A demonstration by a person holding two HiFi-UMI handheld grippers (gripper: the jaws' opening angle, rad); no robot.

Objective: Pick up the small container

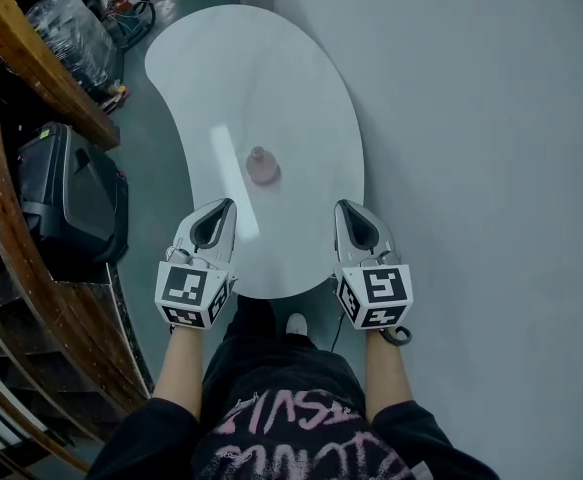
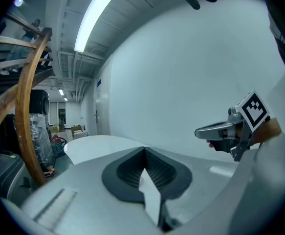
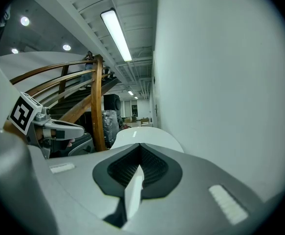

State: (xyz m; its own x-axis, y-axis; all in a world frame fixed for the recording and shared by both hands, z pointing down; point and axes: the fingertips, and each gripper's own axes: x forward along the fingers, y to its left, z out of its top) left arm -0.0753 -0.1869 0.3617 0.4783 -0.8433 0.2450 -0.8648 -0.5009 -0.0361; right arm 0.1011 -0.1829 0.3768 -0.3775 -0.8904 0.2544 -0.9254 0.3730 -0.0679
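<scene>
In the head view the small container (image 1: 262, 166), just above centre on the bench (image 1: 271, 78), is showing too small and dim for its lid or material to be told. At 9 o'clock wooden rails (image 1: 41, 68) are crossing a black case (image 1: 71, 193) and hiding parts of it. At 6 o'clock the bottom edge is cutting off the person's torso (image 1: 281, 418). The left hand-held gripper (image 2: 144, 160) and the right hand-held gripper (image 3: 138, 168) are each covering the bench's near part with their own bodies in their own views.
</scene>
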